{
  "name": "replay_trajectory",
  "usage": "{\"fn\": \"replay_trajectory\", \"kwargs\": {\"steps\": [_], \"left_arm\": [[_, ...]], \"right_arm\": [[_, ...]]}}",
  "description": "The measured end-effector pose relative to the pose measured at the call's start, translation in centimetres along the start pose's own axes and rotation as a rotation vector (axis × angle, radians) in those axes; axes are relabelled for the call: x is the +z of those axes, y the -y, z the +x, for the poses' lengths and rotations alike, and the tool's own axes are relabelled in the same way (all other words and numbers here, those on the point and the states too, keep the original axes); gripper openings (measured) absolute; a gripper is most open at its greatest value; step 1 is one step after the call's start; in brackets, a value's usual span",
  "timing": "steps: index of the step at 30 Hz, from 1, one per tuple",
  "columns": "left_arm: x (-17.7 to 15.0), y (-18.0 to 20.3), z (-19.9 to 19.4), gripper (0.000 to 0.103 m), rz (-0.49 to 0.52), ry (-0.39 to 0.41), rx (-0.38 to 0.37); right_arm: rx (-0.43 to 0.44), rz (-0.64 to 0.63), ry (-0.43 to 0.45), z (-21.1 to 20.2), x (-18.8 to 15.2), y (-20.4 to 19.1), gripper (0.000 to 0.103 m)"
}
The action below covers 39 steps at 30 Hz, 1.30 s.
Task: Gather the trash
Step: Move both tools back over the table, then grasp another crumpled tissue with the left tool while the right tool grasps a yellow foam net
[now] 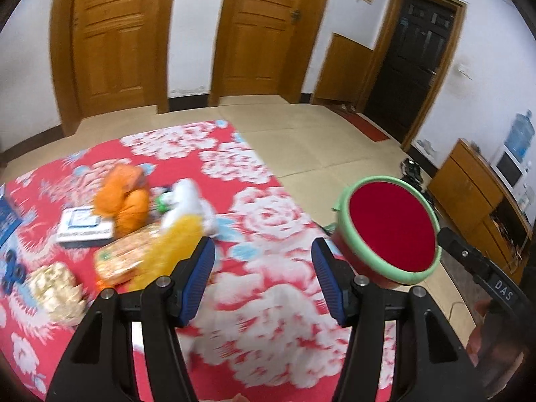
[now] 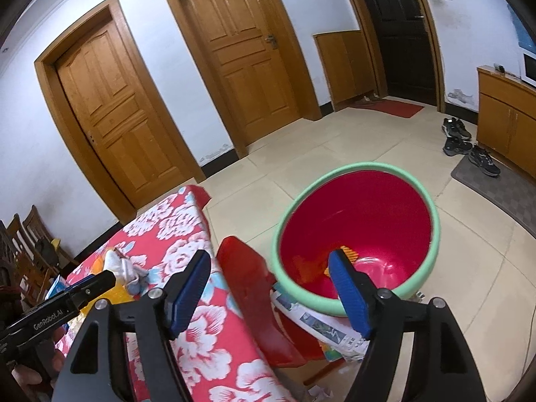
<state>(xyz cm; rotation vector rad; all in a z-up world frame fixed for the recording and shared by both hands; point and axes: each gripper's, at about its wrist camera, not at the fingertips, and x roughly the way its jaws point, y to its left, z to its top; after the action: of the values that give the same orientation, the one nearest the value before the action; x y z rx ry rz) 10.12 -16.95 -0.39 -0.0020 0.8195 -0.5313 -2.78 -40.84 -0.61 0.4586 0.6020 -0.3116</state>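
While both grippers, left (image 1: 263,279) and right (image 2: 269,289), stand spread and empty, wrappers (image 1: 125,259) remain near the table's (image 1: 268,214) left edge; the bin (image 2: 355,231) beside its right edge holds some scraps: partly done

The left wrist view looks from above the desk (image 1: 268,234) across its flowered cloth toward two wooden doors, the red bin (image 1: 390,231) to its right. The right wrist view sits close over that bin (image 2: 358,234), facing the same doors; both share bin, desk and doors
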Motion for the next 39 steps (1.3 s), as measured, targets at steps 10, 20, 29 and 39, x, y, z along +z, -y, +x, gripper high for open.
{"fn": "replay_trajectory", "kwargs": {"steps": [10, 20, 29, 39], "left_arm": [[-1.5, -6.6, -2.1, 0.06, -0.121, 0.019, 0.097], [-3.1, -11.1, -4.0, 0.06, -0.196, 0.031, 0.167], [-4.3, -15.3, -4.7, 0.06, -0.276, 0.029, 0.24], [-5.5, -18.0, -3.2, 0.06, -0.327, -0.016, 0.274]], "right_arm": [[0.061, -0.06, -0.055, 1.3, -1.3, -4.0, 0.076], [0.122, -0.126, -0.11, 2.7, -2.4, -8.1, 0.08], [0.174, -0.189, -0.163, 4.3, -3.7, -12.0, 0.088], [0.222, -0.266, -0.235, 6.2, -5.5, -16.1, 0.092]]}}
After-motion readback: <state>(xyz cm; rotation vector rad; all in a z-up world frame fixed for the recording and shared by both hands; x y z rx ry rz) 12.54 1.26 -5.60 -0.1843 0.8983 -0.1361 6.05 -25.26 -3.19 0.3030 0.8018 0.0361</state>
